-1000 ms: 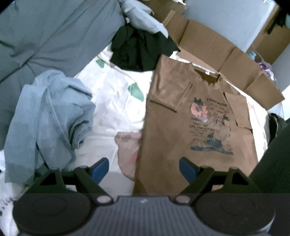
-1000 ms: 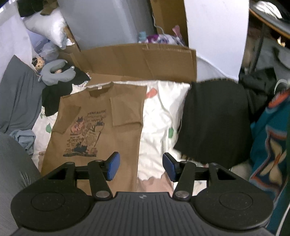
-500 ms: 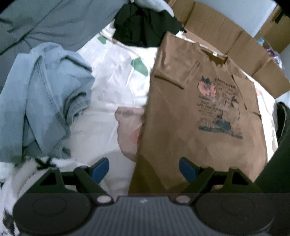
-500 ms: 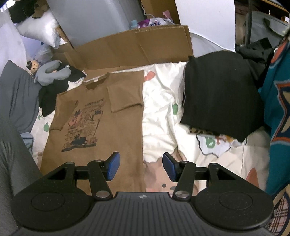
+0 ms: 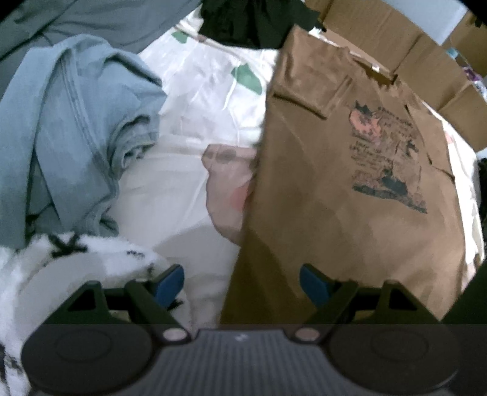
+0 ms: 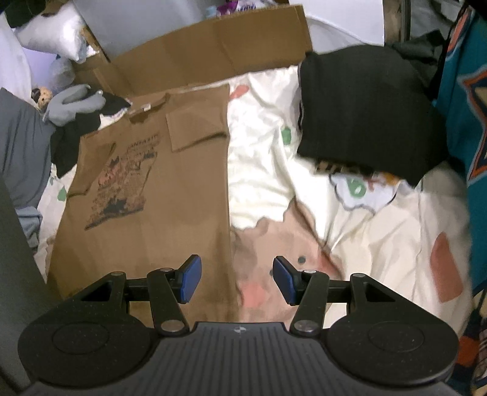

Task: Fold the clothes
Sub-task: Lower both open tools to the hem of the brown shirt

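Observation:
A brown T-shirt (image 5: 344, 213) with a dark print lies flat on the white bed sheet (image 5: 182, 170), both sleeves folded in over its front. My left gripper (image 5: 242, 281) hangs open above the shirt's lower left edge, nothing between its blue pads. In the right wrist view the same brown T-shirt (image 6: 170, 189) fills the left half. My right gripper (image 6: 236, 280) stands open over the shirt's lower right edge, where brown cloth meets the sheet (image 6: 258, 158); its pads hold nothing.
A crumpled light blue garment (image 5: 70, 131) lies left of the shirt, a black-and-white fuzzy cloth (image 5: 61, 262) below it. A black garment (image 5: 252, 21) sits beyond the collar. A folded black pile (image 6: 365, 112) rests at right. Flattened cardboard (image 6: 213, 58) lines the far side.
Both grippers have come down toward the bed, so the brown shirt looms larger in both views. The fuzzy black-and-white cloth has entered the left view. Neither gripper's opening has changed.

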Tool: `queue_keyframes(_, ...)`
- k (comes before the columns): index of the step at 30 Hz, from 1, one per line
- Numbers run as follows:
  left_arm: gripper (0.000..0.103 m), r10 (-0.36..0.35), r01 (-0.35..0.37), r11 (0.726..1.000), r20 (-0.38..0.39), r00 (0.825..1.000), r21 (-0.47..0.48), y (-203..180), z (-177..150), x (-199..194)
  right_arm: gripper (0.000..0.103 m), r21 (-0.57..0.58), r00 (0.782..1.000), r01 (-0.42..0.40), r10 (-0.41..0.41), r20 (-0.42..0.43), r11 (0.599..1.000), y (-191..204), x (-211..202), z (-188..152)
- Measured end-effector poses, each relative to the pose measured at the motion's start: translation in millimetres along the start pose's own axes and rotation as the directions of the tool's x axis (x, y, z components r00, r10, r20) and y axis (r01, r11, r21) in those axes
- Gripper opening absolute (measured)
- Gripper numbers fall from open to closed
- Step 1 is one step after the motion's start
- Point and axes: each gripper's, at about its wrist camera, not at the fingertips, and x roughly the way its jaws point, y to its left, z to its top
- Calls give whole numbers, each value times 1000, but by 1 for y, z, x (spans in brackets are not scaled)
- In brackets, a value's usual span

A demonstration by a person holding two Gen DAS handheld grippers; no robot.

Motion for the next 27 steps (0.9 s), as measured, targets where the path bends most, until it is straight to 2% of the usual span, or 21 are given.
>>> queue_keyframes(4, 85, 2, -1, 1000, -45, 999, 14, -1, -11, 15, 58, 3, 999, -14, 14, -51, 1000, 1, 27, -26)
queue_keyframes(6, 85, 8, -6, 1000, -72, 997, 17, 0, -17, 22, 50, 5, 996, -30, 30, -84, 1000, 2, 40, -38)
queue_keyframes(8, 85, -4, 6, 1000, -94, 996, 14, 1, -21, 26, 36, -1, 993, -27, 27, -117, 1000, 2, 54, -49)
queue_keyframes(12, 85, 4, -2, 1000, -114, 994, 13, 6, -28, 28, 23, 23, 989, -30, 33, -146, 999, 1, 73, -66)
queue_keyframes(20, 85, 46, -46, 999, -138, 989, 3, 17, -34, 27, 19, 55, 986, 4, 5, -167, 998, -9, 104, -80)
queue_keyframes(27, 85, 53, -54, 999, -141, 989, 0, 14, -32, 28, 19, 76, 987, -3, 15, -161, 997, -14, 114, -82)
